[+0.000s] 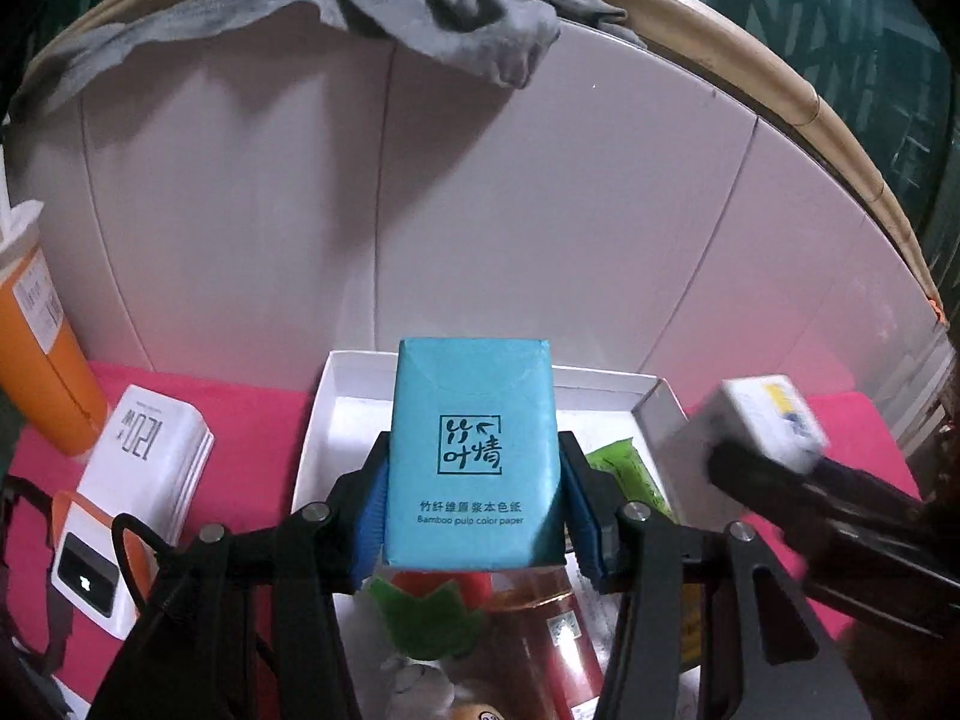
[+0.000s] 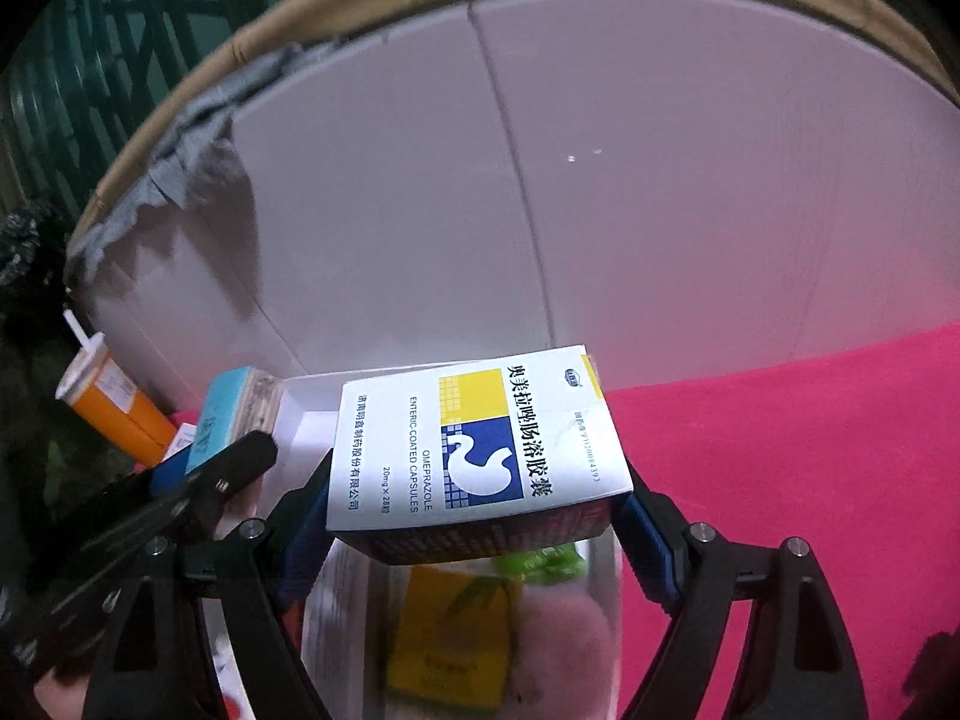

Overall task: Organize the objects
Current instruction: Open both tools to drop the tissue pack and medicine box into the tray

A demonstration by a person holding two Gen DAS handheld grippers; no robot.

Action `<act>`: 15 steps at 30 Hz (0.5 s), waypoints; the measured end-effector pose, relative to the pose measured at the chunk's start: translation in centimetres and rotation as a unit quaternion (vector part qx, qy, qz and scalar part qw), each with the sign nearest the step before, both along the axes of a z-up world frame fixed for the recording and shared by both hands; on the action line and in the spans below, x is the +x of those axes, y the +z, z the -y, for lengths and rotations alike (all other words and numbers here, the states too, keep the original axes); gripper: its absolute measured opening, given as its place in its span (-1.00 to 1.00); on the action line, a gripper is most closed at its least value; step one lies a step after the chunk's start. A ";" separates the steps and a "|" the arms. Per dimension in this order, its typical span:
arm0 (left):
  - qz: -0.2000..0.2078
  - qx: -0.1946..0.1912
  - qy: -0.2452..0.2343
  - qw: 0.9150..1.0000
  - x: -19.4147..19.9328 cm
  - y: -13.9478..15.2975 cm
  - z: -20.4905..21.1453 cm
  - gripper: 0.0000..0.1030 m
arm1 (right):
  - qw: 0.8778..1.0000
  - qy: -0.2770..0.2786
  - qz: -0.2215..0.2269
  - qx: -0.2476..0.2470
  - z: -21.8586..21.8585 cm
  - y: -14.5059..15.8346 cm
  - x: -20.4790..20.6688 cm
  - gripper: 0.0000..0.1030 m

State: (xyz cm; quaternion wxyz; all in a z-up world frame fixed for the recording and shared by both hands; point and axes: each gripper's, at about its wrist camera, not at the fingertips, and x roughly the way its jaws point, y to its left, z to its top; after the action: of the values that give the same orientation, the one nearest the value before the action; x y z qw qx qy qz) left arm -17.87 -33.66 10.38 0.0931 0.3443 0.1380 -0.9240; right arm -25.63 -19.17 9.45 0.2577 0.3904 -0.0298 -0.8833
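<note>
The left gripper (image 1: 474, 504) pinches a turquoise tissue pack (image 1: 473, 456) between its blue pads, the pack held upright with its printed face to the camera; the right gripper (image 2: 480, 516) pinches a white medicine box (image 2: 480, 450) by its two sides, the box tilted a little, with yellow and blue squares on its face; both things hang above an open white box (image 1: 336, 396) that stands on a pink cloth (image 2: 810, 480); inside this box lie a green packet (image 1: 630, 468), a yellow packet (image 2: 450, 630) and something pink and soft (image 2: 564, 648), all blurred; left of the box lie a white power bank (image 1: 150, 450) and an orange cup (image 1: 42, 372) with a straw; behind all stands a white folding board (image 1: 420, 210), and a grey cloth (image 1: 450, 18) hangs over its top edge.
</note>
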 end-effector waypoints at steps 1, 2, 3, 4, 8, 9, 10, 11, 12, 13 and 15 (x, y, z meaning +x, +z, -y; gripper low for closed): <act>-0.002 0.006 -0.002 1.000 0.1 0.0 0.1 0.04 | 1.000 0.003 0.004 -0.003 0.3 -0.3 -0.3 0.70; 0.000 -0.002 0.011 1.000 0.3 0.0 0.3 0.15 | 1.000 0.011 0.012 -0.012 0.7 -0.7 -0.7 0.71; 0.002 -0.010 0.024 1.000 0.5 0.1 0.6 0.24 | 0.999 0.015 0.023 -0.024 0.8 -1.1 -1.1 0.72; -0.002 -0.011 0.035 0.999 0.9 0.2 1.0 0.55 | 0.999 0.012 0.030 -0.029 0.7 -1.4 -1.2 0.72; -0.038 0.023 0.067 0.997 3.0 1.2 2.5 1.00 | 0.999 0.000 0.035 -0.040 -1.1 -1.9 -0.8 0.83; -0.044 0.021 0.069 0.996 3.4 1.5 2.4 1.00 | 0.998 0.001 0.036 -0.045 -1.6 -1.8 -0.5 0.83; -0.049 0.019 0.069 0.996 3.7 1.9 2.1 1.00 | 0.998 0.001 0.034 -0.052 -2.2 -1.6 -0.2 0.83; -0.052 0.017 0.068 0.996 3.8 2.2 1.7 1.00 | 0.998 -0.002 0.031 -0.060 -3.1 -1.3 0.2 0.83; -0.056 0.015 0.066 0.996 4.0 2.5 1.1 1.00 | 0.997 -0.007 0.029 -0.064 -3.8 -0.9 0.7 0.83; -0.060 0.017 0.061 0.996 4.2 2.9 0.5 1.00 | 0.997 -0.012 0.026 -0.069 -4.7 -0.4 1.1 0.83; -0.065 0.017 0.050 0.996 4.5 3.5 -0.7 1.00 | 0.997 -0.017 0.017 -0.075 -6.1 0.5 1.9 0.83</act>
State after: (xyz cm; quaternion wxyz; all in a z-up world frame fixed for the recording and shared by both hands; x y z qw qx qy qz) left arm -13.40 -32.99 13.92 0.1244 0.2773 0.1771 -0.9361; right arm -23.69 -13.05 9.99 0.2704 0.3846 -0.1075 -0.8760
